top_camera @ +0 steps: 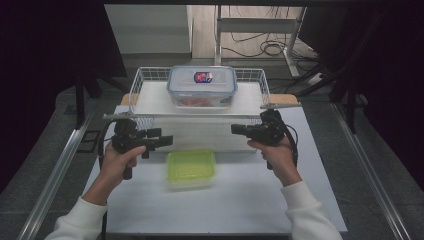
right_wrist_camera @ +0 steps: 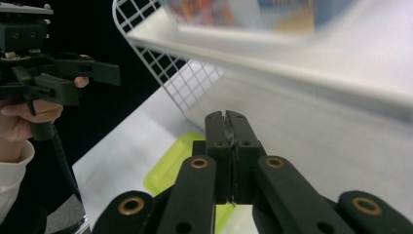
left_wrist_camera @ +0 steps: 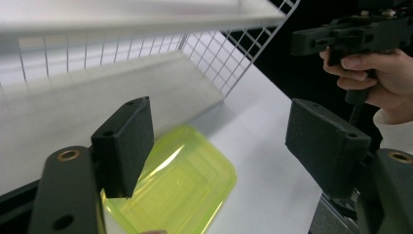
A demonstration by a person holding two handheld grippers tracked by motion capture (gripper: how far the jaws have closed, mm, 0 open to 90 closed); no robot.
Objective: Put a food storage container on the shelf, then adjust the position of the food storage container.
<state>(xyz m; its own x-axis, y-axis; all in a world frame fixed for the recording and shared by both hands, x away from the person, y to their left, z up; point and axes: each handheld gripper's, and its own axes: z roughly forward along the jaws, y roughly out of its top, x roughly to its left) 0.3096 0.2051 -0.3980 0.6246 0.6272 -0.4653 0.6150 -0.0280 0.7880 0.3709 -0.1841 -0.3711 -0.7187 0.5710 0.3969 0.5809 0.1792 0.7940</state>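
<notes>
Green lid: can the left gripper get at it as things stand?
Probably yes. The left gripper is open, its fingers spread above the green lid, which lies bare on the table with nothing between.

Yellow-green translucent plastic lid (top_camera: 191,167), rectangular with rounded corners, raised rim and a shallow stepped centre panel. Lies flat on the white surface (top_camera: 240,200), long side running left-right, just below centre of the high view. Nothing touches it. In the left gripper view it sits at bottom centre (left_wrist_camera: 180,185); in the right gripper view, lower centre-left (right_wrist_camera: 170,168).
</notes>
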